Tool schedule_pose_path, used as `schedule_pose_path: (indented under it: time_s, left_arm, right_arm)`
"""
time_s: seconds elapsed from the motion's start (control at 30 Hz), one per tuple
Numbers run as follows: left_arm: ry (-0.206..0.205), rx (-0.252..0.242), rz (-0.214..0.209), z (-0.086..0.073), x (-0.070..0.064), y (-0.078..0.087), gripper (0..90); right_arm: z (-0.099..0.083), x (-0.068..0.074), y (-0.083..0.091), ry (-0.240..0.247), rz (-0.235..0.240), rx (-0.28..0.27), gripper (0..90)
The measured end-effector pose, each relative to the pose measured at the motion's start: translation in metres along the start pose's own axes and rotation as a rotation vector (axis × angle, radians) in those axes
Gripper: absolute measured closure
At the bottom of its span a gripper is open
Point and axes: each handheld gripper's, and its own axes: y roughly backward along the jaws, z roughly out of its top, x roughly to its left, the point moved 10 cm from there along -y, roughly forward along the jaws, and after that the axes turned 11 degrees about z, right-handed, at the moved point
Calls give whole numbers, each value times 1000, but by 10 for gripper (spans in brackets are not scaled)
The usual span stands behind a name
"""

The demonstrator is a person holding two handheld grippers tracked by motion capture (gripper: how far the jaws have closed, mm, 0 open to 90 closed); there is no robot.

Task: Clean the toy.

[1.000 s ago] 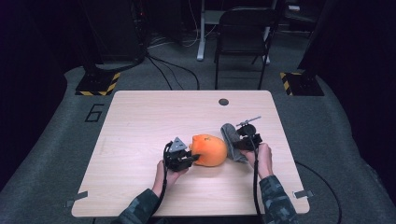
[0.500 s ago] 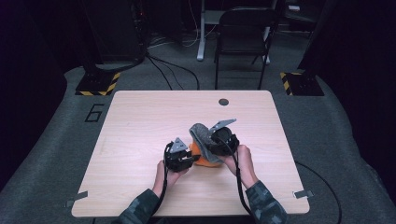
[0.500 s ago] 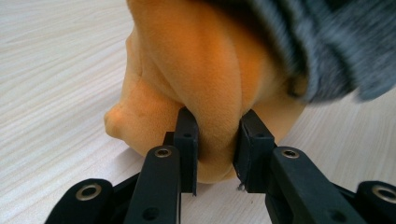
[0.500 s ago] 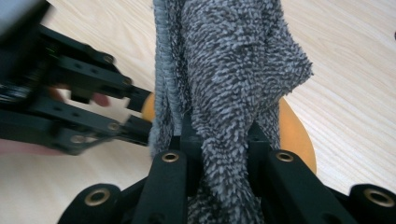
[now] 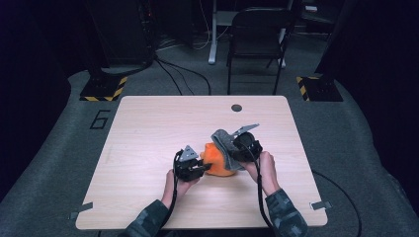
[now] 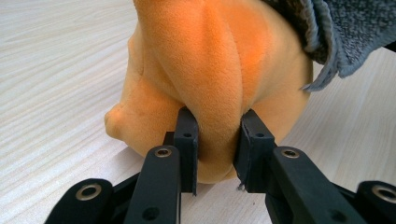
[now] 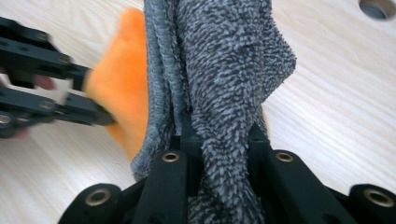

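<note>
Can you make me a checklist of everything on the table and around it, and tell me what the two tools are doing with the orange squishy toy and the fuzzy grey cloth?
Surface: light wooden table, with a round hole near its far edge.
Job's things: orange plush toy lying on the table; grey cloth draped against its right side.
Clutter: nothing seen.
Grippers: left tool pinches a fold of the toy; right tool is shut on the cloth.
Cables: one black cable trails back along the right forearm; more cables lie on the floor beyond the table.
Surroundings: dark chair, grey carpet, yellow-black striped blocks.
</note>
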Motion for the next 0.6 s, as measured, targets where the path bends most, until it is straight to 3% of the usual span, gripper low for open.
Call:
schedule_pose_path:
  time_s: [0.3,0.47,0.57,0.6]
  left_arm:
    - [4,-1,-3,0,-1,-1,726]
    - [0,-2,-3,0,0,-1,726]
    - [6,-2,0,0,1,0,726]
    - [2,5,-8,0,1,1,726]
  right_arm:
    - [-32,-44,-16,-143,-29,68,764]
    - [-46,-56,-30,-178,-41,103,764]
    - [-62,-61,-48,-184,-44,176,763]
    - [-63,-61,-52,-185,-34,169,762]
